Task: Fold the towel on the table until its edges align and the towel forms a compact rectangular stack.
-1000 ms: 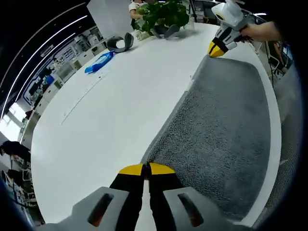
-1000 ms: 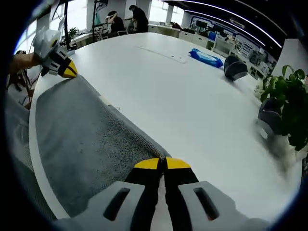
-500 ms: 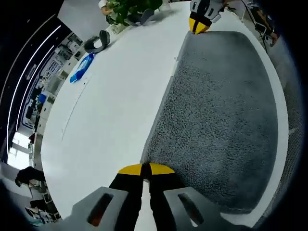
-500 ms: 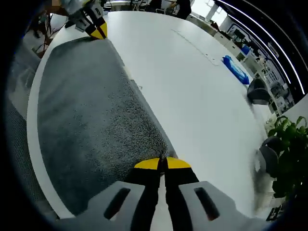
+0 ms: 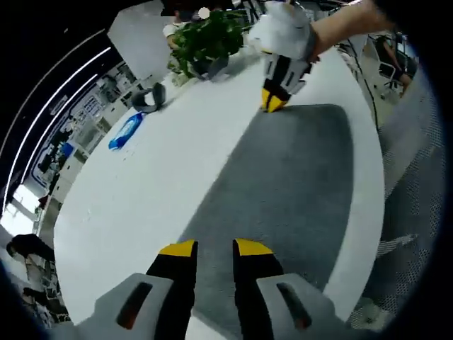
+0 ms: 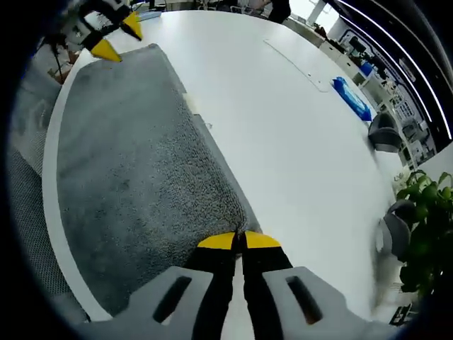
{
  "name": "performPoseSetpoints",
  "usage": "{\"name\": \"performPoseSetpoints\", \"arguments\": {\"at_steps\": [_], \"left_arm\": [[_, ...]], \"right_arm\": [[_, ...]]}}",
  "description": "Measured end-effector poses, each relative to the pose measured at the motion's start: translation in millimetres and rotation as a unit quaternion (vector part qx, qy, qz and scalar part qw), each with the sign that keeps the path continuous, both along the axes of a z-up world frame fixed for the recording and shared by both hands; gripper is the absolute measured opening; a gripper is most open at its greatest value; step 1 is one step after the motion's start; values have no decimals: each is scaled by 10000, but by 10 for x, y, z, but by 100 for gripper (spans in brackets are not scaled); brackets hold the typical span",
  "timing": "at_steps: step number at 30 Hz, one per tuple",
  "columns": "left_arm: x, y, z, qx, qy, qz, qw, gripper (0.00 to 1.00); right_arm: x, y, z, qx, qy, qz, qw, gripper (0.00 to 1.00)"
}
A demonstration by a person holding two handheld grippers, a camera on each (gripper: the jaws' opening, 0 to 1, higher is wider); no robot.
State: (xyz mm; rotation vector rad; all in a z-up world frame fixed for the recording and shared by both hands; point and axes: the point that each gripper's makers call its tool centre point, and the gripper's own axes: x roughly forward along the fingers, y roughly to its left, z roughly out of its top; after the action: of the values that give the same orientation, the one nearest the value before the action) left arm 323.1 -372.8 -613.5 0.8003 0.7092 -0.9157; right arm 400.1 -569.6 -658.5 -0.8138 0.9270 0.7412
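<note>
A white desk (image 6: 283, 142) carries a grey towel (image 6: 134, 177); the right hand-held gripper (image 6: 238, 241) clamps its corner, the left hand-held gripper (image 5: 214, 248) stands apart.

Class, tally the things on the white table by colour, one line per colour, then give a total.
Grey: 3, the towel and two curved grey objects
Blue: 1, the blue packet
Green: 1, the plant
Total: 5
</note>
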Motion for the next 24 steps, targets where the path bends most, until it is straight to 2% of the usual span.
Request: {"name": "performPoseSetpoints", "arguments": {"at_steps": [4,6,7,8,9,10,12,13,18,24], "left_arm": [[-404,-344,-187,-5,435,-574,9974,13],[-482,-284,-398,570,497,-746,9943,7],[-458,-241,-478,824,282,-910,9920,4],[-415,-327,-399,648,-62,-1189,9908,4],[-439,-282,-420,764,38,-1106,9909,4],[-432,-267,-402,883,-20,-1278,9879,3],[-391,-208,-401,1258,-308,-1636,9780,3],[-348,-161,-402,1380,-366,-1578,9771,2],[-243,-50,-408,1431,-242,-1314,9806,2],[-159,65,-411,1445,-104,-1192,9822,1]], "right_arm": [[1,2,-3,-103,119,2,9999,0],[-2,0,-8,-227,165,98,9996,0],[-4,1,-11,-298,179,157,9993,0],[-6,2,-14,-347,193,179,9991,0],[-10,4,-12,-426,196,241,9986,0],[-13,6,-11,-472,197,275,9983,0],[-18,5,-12,-574,207,371,9974,0],[-26,-2,-12,-612,239,398,9970,0],[-96,-6,-4,-588,349,385,9969,0],[-198,-13,-5,-416,429,333,9977,0]]}}
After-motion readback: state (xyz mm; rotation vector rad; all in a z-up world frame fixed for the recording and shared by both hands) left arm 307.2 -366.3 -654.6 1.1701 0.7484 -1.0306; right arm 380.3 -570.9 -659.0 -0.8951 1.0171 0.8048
